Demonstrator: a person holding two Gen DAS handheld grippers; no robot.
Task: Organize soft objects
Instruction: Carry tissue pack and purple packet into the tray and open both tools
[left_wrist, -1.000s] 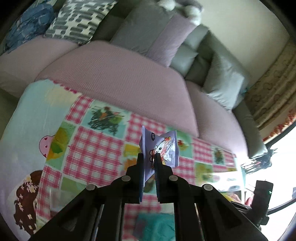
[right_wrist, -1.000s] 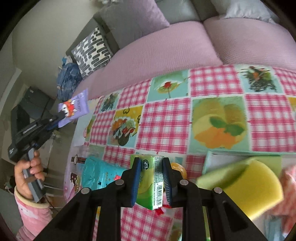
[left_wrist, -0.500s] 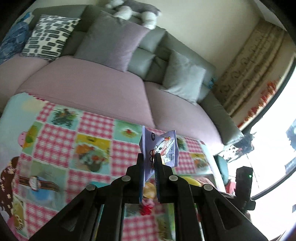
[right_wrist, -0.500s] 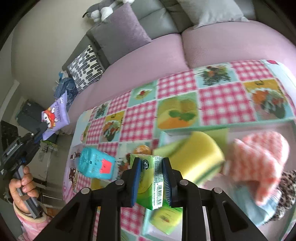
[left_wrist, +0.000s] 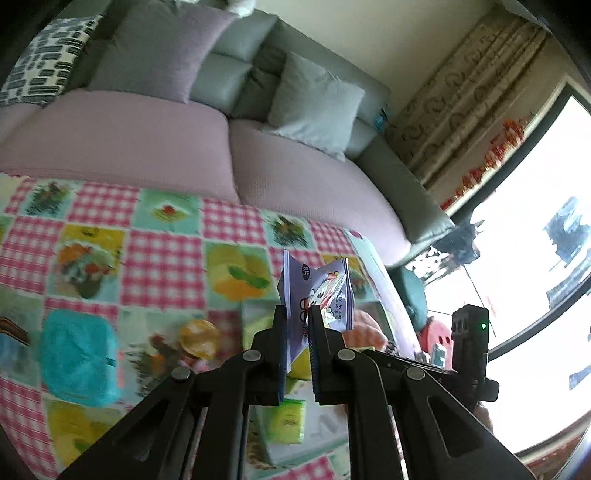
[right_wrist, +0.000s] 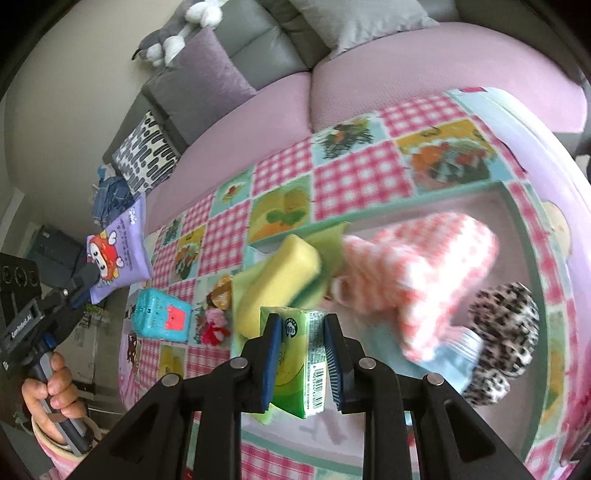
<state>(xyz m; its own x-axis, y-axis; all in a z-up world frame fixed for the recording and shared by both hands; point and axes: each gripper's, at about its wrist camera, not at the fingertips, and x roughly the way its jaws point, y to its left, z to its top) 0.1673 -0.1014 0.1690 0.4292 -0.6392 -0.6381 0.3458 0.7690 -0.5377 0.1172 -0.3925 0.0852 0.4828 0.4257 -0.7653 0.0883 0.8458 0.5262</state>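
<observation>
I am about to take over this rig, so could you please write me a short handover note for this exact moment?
Left gripper: shut on the purple packet, held in the air.
Right gripper: shut on the green tissue pack, above the tray.
In the tray: yellow sponge, pink checked cloth, leopard-print item.
Left: both held packs, plus the teal pack on the table.

Left tongs clamped on a purple packet, raised, right tongs pinching a green tissue pack, left hand gripping the handle
</observation>
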